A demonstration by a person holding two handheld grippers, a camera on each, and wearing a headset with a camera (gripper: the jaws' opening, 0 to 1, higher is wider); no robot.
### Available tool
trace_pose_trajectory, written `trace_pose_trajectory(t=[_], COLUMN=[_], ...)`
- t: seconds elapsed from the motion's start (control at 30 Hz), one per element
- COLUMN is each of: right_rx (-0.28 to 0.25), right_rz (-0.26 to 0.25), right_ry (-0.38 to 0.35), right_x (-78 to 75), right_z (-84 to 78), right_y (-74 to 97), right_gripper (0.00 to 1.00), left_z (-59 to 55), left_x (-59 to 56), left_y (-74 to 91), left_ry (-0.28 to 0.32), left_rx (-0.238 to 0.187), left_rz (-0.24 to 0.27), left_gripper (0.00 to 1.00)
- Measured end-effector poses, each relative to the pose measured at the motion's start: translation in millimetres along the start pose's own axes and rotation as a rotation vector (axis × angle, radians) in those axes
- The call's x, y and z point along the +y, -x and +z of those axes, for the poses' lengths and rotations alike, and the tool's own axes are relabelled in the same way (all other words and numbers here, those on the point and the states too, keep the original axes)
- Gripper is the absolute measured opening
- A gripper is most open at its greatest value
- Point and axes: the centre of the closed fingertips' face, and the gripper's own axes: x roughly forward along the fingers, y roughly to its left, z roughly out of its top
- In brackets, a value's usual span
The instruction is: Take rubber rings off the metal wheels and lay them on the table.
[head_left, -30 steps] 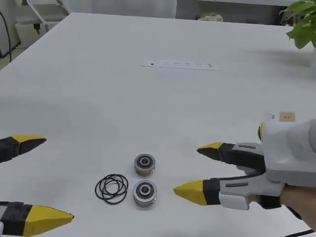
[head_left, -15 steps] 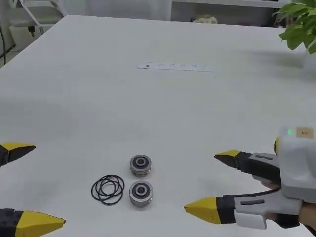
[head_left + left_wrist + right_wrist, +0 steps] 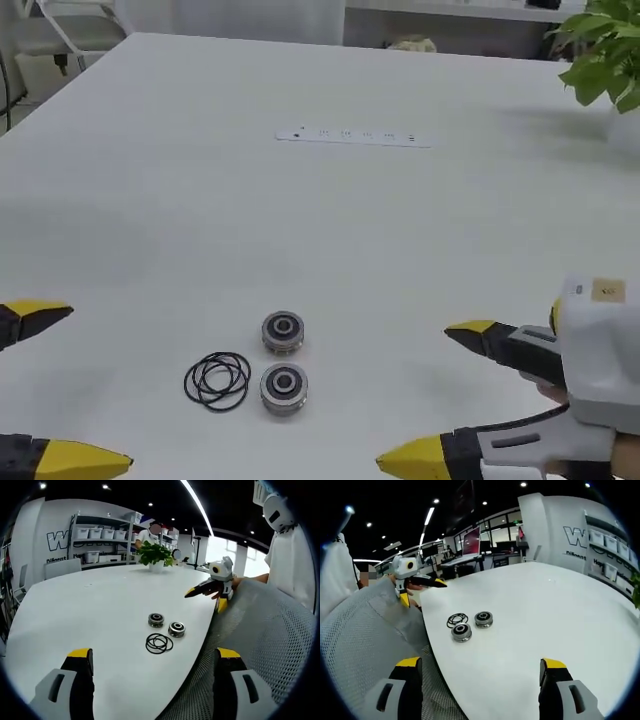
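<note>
Two metal wheels lie flat on the white table, one [image 3: 283, 331] behind the other [image 3: 284, 387]. A small pile of black rubber rings [image 3: 217, 380] lies just left of the near wheel. My left gripper [image 3: 45, 385] stands open at the bottom left, well apart from the rings. At the bottom right my right gripper [image 3: 440, 395] is open with nothing between its yellow-tipped fingers. The left gripper view has the wheels [image 3: 156, 620] [image 3: 176, 628] and rings [image 3: 159, 643] ahead of its jaws. In the right gripper view the wheels [image 3: 483, 618] [image 3: 461, 632] and rings [image 3: 457, 619] lie ahead too.
A white power strip [image 3: 352, 136] lies across the table's far middle. A green plant [image 3: 600, 52] stands at the far right corner. The table's near edge runs close below the wheels. A person's mesh-clad arms show in both gripper views.
Both grippers have drawn back toward me and away from the wheels, the right one down and to the right. Wheels and rings lie where they were.
</note>
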Motion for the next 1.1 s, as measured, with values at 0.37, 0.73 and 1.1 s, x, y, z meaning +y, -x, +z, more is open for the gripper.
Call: trace_pose_trajectory(t=[0.37,0.73,1.1], right_rx=[0.037,0.04,0.045], right_rz=[-0.011,-0.027,-0.028], right_ry=[0.009,-0.011,-0.029], right_x=[1.3,-1.7,-1.8], right_z=[-6.7,-8.7,-11.1], right_y=[-0.3,0.5,1.0], right_gripper=[0.99,0.99,0.95], left_z=[-1.6,-4.3,-2.0], left_x=[0.3,2.1,3.4], left_y=[0.0,0.4,2.1], left_ry=[0.006,0.007,-0.011], left_rx=[0.006,0.02,0.014], left_rz=[0.006,0.017,0.029], left_gripper=[0.99,0.99,0.98])
